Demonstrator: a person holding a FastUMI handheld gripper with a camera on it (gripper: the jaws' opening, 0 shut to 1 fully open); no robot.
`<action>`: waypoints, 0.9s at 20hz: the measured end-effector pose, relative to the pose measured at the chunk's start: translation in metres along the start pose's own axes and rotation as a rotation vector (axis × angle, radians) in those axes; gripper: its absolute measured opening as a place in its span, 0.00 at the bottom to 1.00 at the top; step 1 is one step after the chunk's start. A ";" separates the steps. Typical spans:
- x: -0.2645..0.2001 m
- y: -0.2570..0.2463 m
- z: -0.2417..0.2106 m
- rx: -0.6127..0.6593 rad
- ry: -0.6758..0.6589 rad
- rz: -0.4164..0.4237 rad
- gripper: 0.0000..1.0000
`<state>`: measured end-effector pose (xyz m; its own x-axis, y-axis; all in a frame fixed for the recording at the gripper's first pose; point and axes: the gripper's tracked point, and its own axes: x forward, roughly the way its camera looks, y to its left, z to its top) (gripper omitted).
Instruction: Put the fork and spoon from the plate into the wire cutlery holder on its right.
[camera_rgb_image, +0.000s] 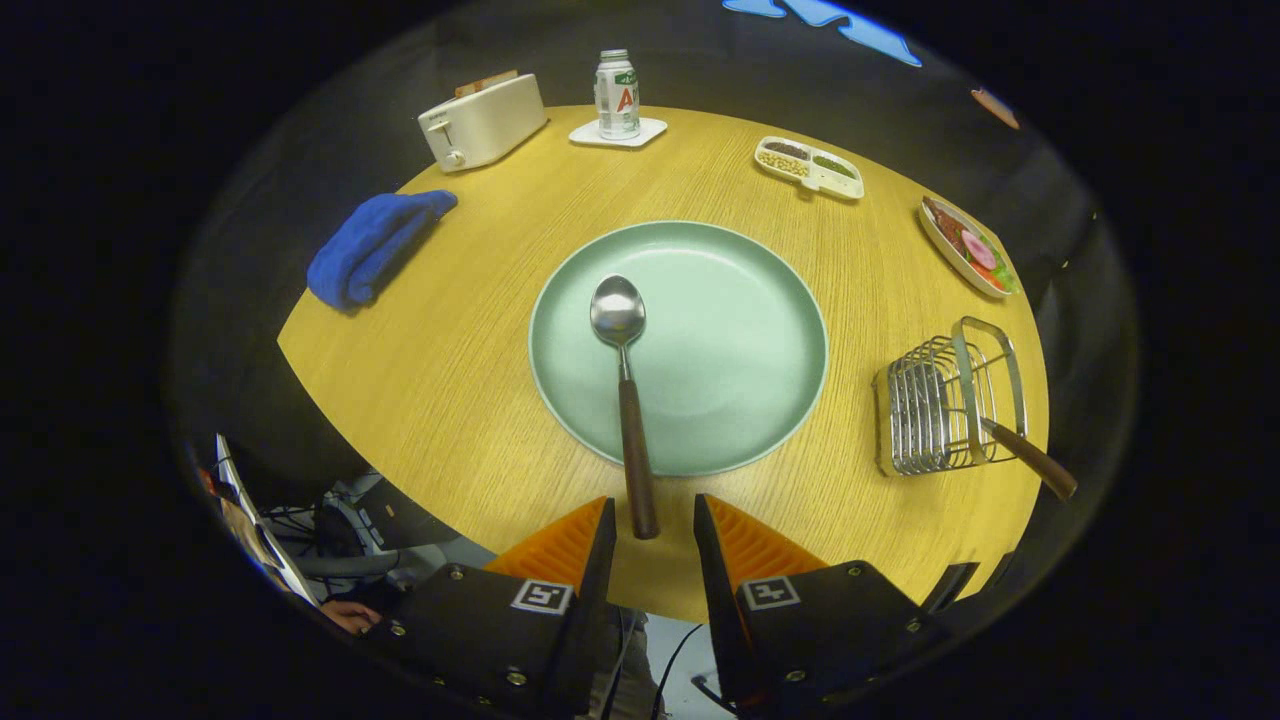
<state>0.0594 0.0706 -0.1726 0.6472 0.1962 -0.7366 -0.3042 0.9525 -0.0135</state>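
A pale green plate (740, 300) lies in the middle of a round wooden table. A spoon (626, 390) with a steel bowl and a dark brown handle rests on it, bowl near the plate's centre, handle reaching over the near rim toward me. My gripper (652, 515) hovers open above the table's near edge, and the handle's end lies just ahead of the gap between the fingers, nearer the left one. To the right of the plate stands the wire cutlery holder (940, 400). A brown-handled utensil (1030, 458) sticks out of it, its head hidden by the wires.
Beyond the plate are a white toaster (483, 122), a can on a white coaster (617, 97), a small divided tray of seeds (810, 166) and a dish of food (968, 246). A folded blue cloth (375, 245) lies at the left. A person's hand (350, 615) shows below the table.
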 end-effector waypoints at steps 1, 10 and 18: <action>0.003 0.001 0.000 -0.001 0.004 -0.002 0.47; 0.018 0.006 0.002 -0.034 0.025 -0.003 0.47; 0.015 0.003 0.006 -0.073 0.019 0.013 0.34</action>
<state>0.0722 0.0774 -0.1799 0.6295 0.2031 -0.7500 -0.3633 0.9302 -0.0530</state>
